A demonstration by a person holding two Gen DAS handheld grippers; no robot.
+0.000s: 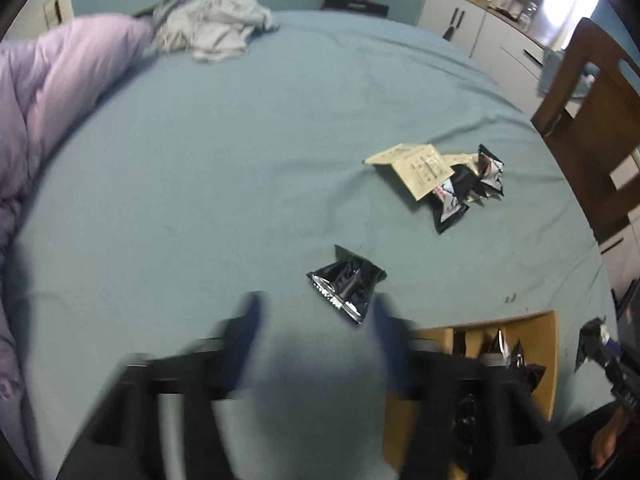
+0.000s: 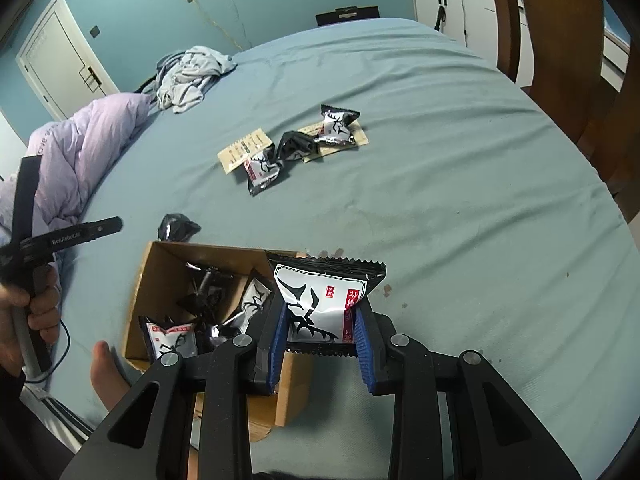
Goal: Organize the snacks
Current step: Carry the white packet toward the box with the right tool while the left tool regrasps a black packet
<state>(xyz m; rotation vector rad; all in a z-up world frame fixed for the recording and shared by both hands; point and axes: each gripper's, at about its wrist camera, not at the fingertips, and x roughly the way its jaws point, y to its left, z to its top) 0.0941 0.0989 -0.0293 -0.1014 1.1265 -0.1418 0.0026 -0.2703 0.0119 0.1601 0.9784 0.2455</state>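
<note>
blue bedsheet (image 2: 440,160) | right fingers (image 2: 320,338) clamp black-and-white deer-print snack packet (image 2: 320,300) | left fingers (image 1: 316,320) spread, empty

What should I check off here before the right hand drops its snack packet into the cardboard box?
1. Right gripper jaws closed on the black-and-white snack packet: ok.
2. Cardboard box open at the top, with packets already inside: ok.
3. Held packet directly over the box opening: not ok; it hangs over the box's right corner and the bed sheet.
4. Left gripper clear of the box: ok; its jaws are open and empty over the sheet.
5. Loose black packet on the sheet just ahead of the left gripper, unobstructed: ok.
6. Room left in the box: cannot tell.
</note>
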